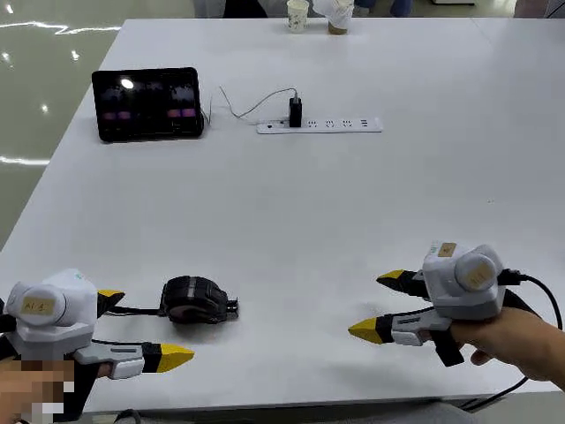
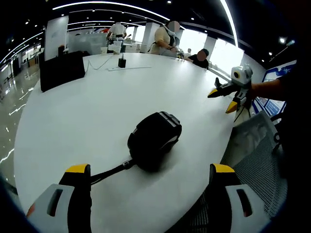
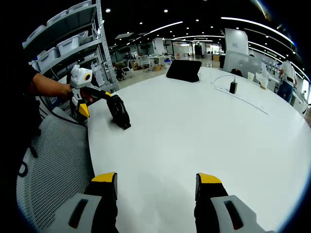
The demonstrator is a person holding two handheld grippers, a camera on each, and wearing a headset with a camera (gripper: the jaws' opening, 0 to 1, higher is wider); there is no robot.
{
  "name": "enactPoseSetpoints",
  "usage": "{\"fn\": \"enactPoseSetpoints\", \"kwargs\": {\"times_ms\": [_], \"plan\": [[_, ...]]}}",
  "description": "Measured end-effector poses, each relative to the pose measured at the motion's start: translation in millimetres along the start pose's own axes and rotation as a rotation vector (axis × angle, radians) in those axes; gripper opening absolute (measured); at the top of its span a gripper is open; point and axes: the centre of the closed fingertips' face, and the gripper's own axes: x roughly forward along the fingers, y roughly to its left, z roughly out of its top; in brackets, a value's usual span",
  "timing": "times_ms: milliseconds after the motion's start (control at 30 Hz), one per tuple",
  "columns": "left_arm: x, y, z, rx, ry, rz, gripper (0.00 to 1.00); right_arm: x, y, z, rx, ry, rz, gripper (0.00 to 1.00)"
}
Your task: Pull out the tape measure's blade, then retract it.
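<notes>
Left tool (image 1: 154, 323), yellow-tipped, stands wide before the rounded black tape measure (image 1: 196, 299).

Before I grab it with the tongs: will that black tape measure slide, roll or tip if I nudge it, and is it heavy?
The tape measure looks compact and solid, so probably heavy for its size. Squat on the smooth white table, it should slide rather than roll or tip. Its strap looks floppy, a poor handle.
</notes>
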Motion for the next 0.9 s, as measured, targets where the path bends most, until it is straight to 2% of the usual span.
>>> {"fn": "enactPoseSetpoints", "kwargs": {"times_ms": [67,267,333,433,600,667,800,900], "plan": [[-2.1,-1.0,-0.1,-0.013,-0.006,-0.015,0.98,-4.3,-3.7,-5.7,-0.003,0.014,-0.006,0.67],[-5.0,1.1,-0.7,0.01,-0.016,-0.008,0.99,-19.8,-13.8,-23.9,-0.002,0.045,-0.025,0.73],[-6.3,2.9,0.1,0.041,-0.021,-0.001,0.99,-23.8,-16.6,-26.9,-0.016,0.04,-0.032,0.78],[-8.4,4.2,-0.7,0.04,-0.009,-0.001,0.99,-30.4,-19.2,-32.4,-0.031,0.05,-0.033,0.83],[-13.8,9.6,4.9,0.044,-0.021,0.008,0.99,-44.0,-24.7,-38.5,-0.041,0.05,-0.045,0.9],[-14.6,11.0,4.3,0.037,-0.011,0.009,0.99,-49.4,-27.3,-41.2,-0.039,0.05,-0.054,0.92],[-15.5,14.5,4.3,0.067,-0.002,0.02,0.99,-58.5,-34.0,-48.0,-0.058,0.058,-0.075,0.96],[-16.7,15.3,6.2,0.066,-0.003,0.016,0.99,-66.2,-37.8,-50.5,-0.074,0.058,-0.084,0.99]]}}
